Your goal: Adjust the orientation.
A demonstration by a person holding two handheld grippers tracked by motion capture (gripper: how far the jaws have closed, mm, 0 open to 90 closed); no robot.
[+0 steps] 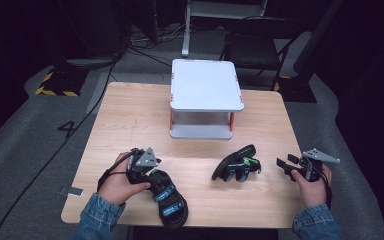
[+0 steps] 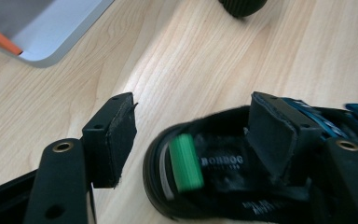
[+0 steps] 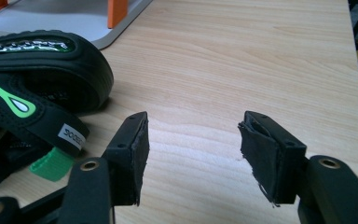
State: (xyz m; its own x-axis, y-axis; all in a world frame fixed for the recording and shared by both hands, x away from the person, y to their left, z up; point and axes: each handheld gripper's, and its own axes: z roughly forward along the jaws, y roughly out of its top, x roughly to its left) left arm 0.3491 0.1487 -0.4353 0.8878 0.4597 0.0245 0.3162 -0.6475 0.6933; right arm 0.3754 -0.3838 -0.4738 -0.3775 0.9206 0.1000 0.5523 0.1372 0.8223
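A black sandal with blue straps [image 1: 169, 200] lies at the table's front left. My left gripper [image 1: 154, 174] stands open at its heel. In the left gripper view one jaw rests inside the heel of the blue-strapped sandal [image 2: 223, 161], by a green tab [image 2: 186, 161], and the other jaw is outside it over the wood; the left gripper [image 2: 191, 130] has not closed. A second black sandal with green marks [image 1: 237, 164] lies right of centre. My right gripper [image 1: 284, 164] is open just right of it, with bare wood between its jaws [image 3: 193, 154]. The green-marked sandal [image 3: 42, 70] sits to its left.
A white two-level stand [image 1: 206, 85] with orange posts stands at the middle back of the wooden table [image 1: 130, 120]. Its base [image 3: 65, 18] is close behind the green-marked sandal. Chairs and cables lie on the floor beyond the table.
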